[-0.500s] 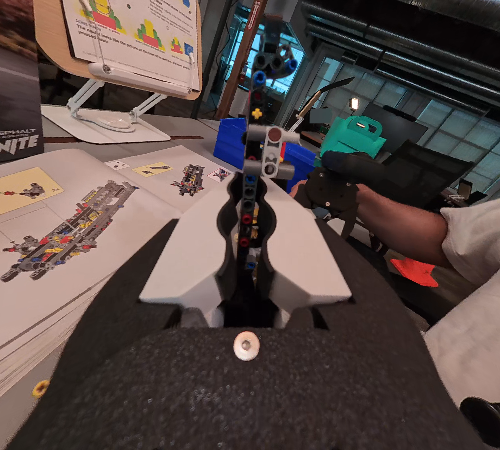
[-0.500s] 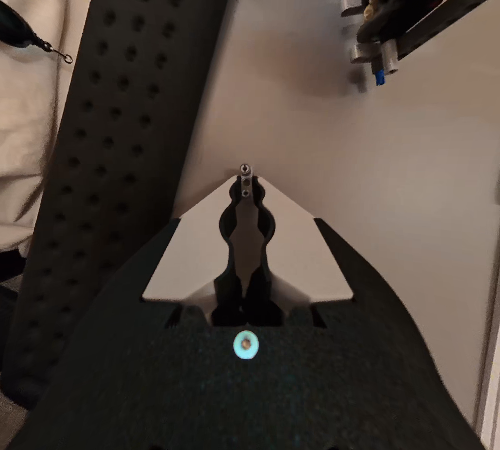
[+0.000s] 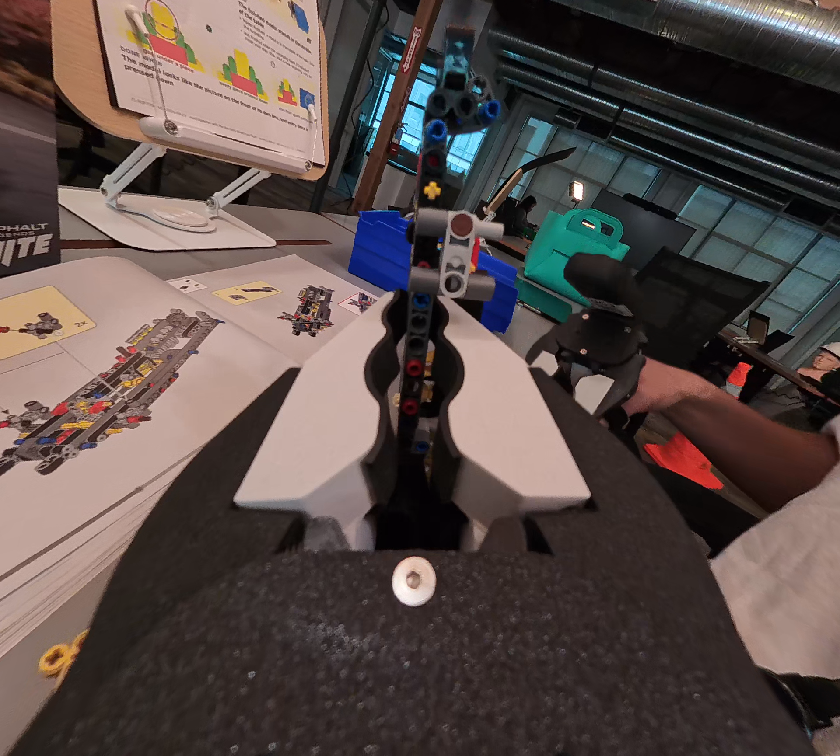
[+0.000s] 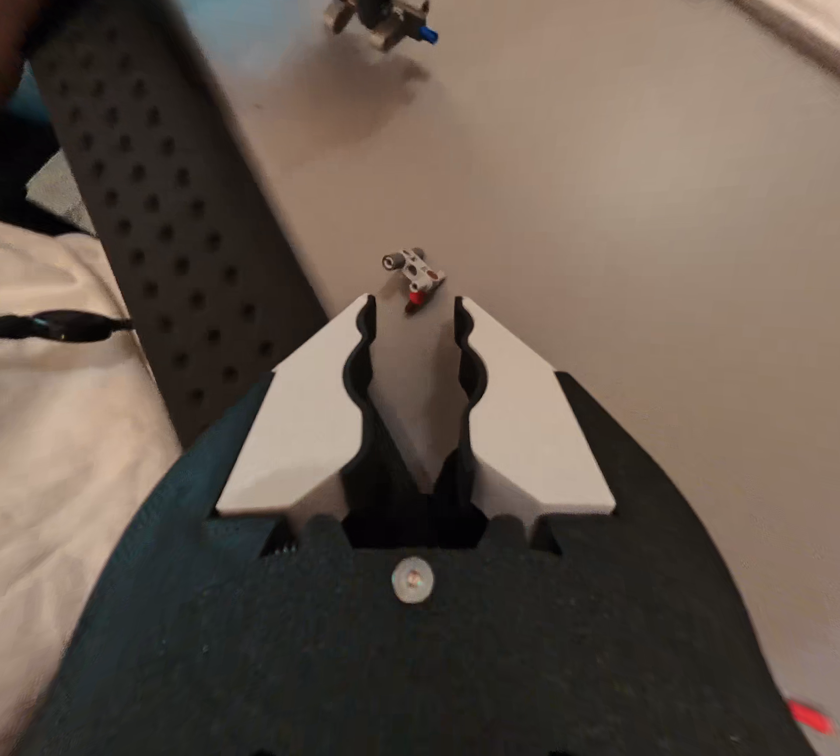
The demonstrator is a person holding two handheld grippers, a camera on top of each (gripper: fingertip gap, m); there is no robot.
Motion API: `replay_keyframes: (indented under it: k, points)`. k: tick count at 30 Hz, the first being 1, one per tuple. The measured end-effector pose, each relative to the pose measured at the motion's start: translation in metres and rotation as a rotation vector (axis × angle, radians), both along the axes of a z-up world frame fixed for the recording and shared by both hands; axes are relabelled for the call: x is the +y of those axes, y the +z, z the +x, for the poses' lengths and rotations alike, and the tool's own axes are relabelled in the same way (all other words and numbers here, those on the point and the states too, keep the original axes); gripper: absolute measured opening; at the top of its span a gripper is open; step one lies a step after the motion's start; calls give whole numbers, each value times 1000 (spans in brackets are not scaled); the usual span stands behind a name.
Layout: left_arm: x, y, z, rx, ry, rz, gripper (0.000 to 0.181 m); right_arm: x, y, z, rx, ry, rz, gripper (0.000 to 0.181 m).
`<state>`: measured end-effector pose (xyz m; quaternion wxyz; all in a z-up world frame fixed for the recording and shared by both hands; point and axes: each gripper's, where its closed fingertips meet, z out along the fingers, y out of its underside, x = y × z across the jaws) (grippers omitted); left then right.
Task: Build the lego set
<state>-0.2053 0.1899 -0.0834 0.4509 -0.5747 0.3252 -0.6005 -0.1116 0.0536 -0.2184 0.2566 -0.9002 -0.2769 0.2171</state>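
- Lego beam assembly (image 3: 420, 325) stands upright at frame centre, between the left gripper (image 3: 416, 375) fingers.
- Instruction booklet (image 3: 136, 370) lies at left, document stand (image 3: 182, 98) upper left.
- Small lego piece (image 4: 414, 275) lies on the table (image 4: 591, 234), just above the right gripper (image 4: 414, 370).

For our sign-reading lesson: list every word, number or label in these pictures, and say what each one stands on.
I won't copy the wording; these things bear writing:
Sheet: printed lines and coloured diagrams.
Box, left edge: large white letters.
Booklet: small count marks.
Post: red label, blurred.
Right wrist view: none.
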Motion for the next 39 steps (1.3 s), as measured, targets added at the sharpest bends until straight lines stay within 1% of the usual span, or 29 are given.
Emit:
replay_keyframes:
  k: [2, 4, 5, 7, 10, 12, 14, 16, 18, 19, 21, 23, 25, 26, 30, 34, 39]
  points:
    - [-2, -1, 2, 5, -8, 1, 6, 2, -6, -2, -22, -74, 21, 31]
    - [-3, -2, 3, 11, -15, -5, 6, 5, -11, -6, -35, -104, 25, 23]
    - [-3, -3, 4, 12, -18, -10, 6, 6, -14, -7, -52, -99, 16, 20]
    - [-3, -3, 3, 11, -18, -16, 6, 11, -15, -3, -108, -88, 47, 6]
    - [0, -6, 2, 19, -5, -25, 6, 19, -10, 2, -167, -44, 102, 5]
    - [1, -7, 1, 18, -1, -36, 6, 26, -3, 3, -220, 4, 167, 5]
    - [2, -6, 1, 14, -2, -44, 7, 40, 10, 9, -327, 42, 297, 5]
    - [2, -7, 0, 16, 2, -44, 7, 54, 27, 4, -383, 101, 446, 5]
    - [2, -8, 1, 25, 3, -38, 6, 71, 47, 1, -446, 112, 611, 5]
    - [2, -9, 1, 29, 4, -35, 6, 79, 54, -2, -443, 98, 659, 5]
    - [1, -10, 3, 43, 5, -20, 6, 96, 68, -10, -327, 19, 695, 5]
    - [-2, -10, 4, 56, 8, 6, 6, 111, 88, -20, -121, -57, 753, 5]
    - [-5, -10, 5, 58, 5, 25, 7, 123, 102, -16, 35, -141, 817, 5]
    - [-7, -10, 5, 58, 2, 27, 7, 126, 102, -12, 76, -168, 816, 5]
    - [-14, -9, 7, 54, -25, 38, 7, 118, 106, 2, 197, -207, 814, 5]
    - [-21, -8, 9, 67, -37, 112, 7, 116, 106, 18, 231, -267, 829, 5]
    - [-25, -7, 10, 72, -38, 151, 7, 122, 110, 11, 321, -274, 783, 5]
